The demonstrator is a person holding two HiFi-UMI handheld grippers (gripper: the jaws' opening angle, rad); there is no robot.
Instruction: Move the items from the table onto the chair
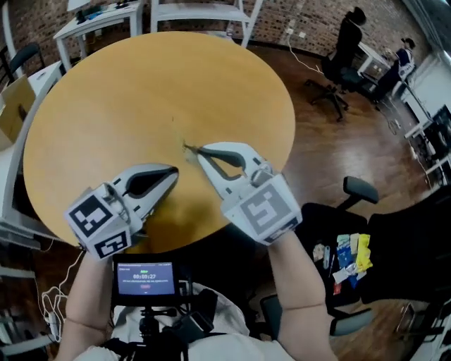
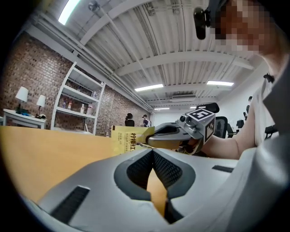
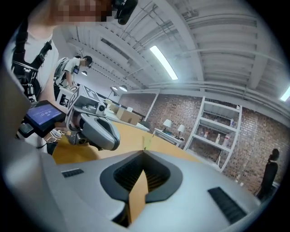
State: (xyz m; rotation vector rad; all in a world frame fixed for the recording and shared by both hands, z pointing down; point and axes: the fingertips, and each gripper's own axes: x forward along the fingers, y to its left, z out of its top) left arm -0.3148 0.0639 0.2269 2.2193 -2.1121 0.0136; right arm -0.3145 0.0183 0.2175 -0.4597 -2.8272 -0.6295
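My right gripper [image 1: 189, 148] is shut on the edge of a flat yellow packet [image 2: 127, 139] with dark print, held just over the round wooden table [image 1: 141, 92]. In the head view the packet shows only edge-on at the jaw tips. My left gripper [image 1: 175, 171] hovers close to the left of it, over the table's near edge, shut with nothing between its jaws. To the right of the table stands a black chair [image 1: 402, 247] with several small packets [image 1: 349, 255] on its seat.
A second office chair [image 1: 337, 74] and seated people are at the back right. White desks [image 1: 99, 21] stand behind the table and a cardboard box [image 1: 14, 106] sits to its left. A small screen [image 1: 146, 278] hangs at my chest.
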